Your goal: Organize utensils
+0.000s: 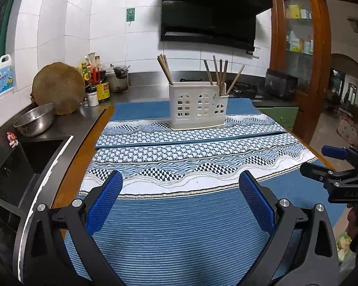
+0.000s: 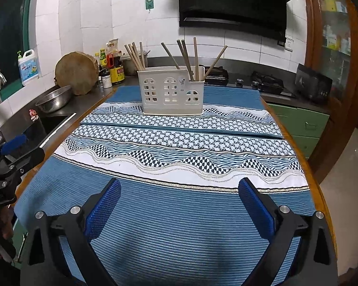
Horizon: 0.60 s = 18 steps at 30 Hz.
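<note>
A white plastic utensil holder (image 1: 198, 106) with window-shaped cutouts stands at the far middle of the table; it also shows in the right wrist view (image 2: 171, 94). Several brown chopsticks (image 1: 165, 69) lean in its left compartment and several more (image 1: 220, 74) in its right one; they also show in the right wrist view (image 2: 136, 56) (image 2: 191, 58). My left gripper (image 1: 180, 186) is open and empty above the near blue mat. My right gripper (image 2: 179, 193) is open and empty too, and shows at the right edge of the left wrist view (image 1: 341, 166).
Blue patterned mats (image 1: 191, 147) cover the wooden table. To the left are a black sink (image 1: 23, 164), a steel colander (image 1: 35, 119), a round wooden board (image 1: 59, 88) and sauce bottles (image 1: 97, 81). A gas hob (image 2: 267, 82) lies behind the table and green drawers (image 2: 305, 124) to the right.
</note>
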Tool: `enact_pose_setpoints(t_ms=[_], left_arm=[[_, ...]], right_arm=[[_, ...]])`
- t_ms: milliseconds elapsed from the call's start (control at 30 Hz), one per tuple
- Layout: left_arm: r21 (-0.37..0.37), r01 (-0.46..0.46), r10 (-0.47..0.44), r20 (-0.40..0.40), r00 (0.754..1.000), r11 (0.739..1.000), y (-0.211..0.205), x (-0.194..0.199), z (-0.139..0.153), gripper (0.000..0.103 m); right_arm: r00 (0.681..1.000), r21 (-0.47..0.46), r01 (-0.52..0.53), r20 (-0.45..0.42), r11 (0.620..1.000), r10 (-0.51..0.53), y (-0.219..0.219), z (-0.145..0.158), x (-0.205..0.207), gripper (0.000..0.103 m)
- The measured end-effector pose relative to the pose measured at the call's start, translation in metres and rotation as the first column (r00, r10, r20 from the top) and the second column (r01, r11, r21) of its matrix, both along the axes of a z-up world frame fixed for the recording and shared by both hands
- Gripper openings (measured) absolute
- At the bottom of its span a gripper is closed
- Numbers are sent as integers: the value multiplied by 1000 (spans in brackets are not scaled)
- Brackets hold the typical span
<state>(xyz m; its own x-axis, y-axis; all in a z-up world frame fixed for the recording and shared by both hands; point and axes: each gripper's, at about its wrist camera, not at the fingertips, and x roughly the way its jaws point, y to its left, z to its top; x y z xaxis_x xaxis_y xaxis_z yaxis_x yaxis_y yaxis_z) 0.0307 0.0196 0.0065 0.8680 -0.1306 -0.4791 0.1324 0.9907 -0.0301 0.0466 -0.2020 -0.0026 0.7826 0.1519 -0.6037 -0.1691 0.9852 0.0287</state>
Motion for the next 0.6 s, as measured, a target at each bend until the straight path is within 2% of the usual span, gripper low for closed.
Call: enact_pose_setpoints(t_ms=[167, 600], left_arm=[[-8, 0, 0, -13, 1000, 1000, 1, 0, -2, 97], [-9, -7, 7, 9, 1000, 1000, -2, -6, -3, 97]], right_arm=[[1000, -18, 12, 3, 1000, -11, 0, -3, -3, 95], [999, 13, 33, -1, 999, -33, -8, -6, -7, 96]])
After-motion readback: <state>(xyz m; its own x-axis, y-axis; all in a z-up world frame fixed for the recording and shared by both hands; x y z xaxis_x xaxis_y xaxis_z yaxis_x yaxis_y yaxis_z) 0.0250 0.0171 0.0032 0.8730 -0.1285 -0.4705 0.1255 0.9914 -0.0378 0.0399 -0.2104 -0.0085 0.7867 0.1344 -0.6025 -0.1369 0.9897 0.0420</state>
